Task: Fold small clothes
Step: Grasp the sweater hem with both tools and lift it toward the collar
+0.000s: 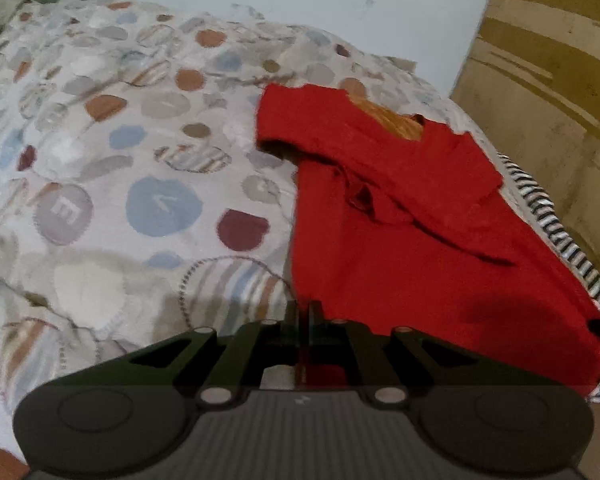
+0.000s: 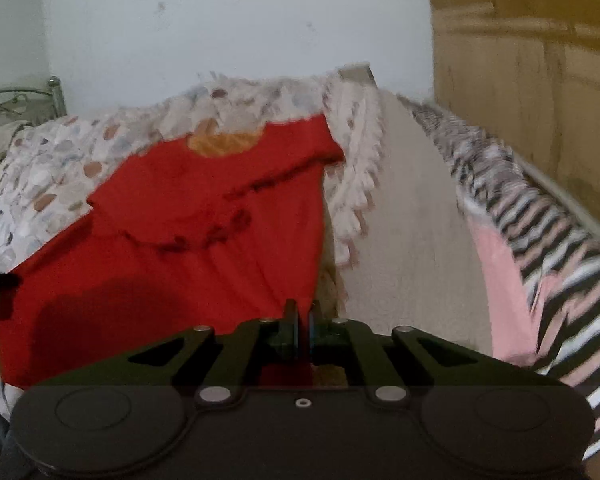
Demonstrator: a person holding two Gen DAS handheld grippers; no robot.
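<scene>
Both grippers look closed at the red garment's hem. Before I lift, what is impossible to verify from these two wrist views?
- Left wrist view: left gripper is shut at the red garment's near edge; its own fingers hide how much cloth is pinched.
- Right wrist view: the same for right gripper at the other corner.
- The nearest hem lies behind both gripper bodies.
- Motion blur smears the striped cloth.

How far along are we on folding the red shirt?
Done: both sleeves look folded in over the red shirt, which lies on the bedspread. In hand: the left hand-held gripper and right hand-held gripper are each shut on a bottom corner of the hem. Left: carrying the hem up toward the collar to fold the body; it is not yet folded.
</scene>
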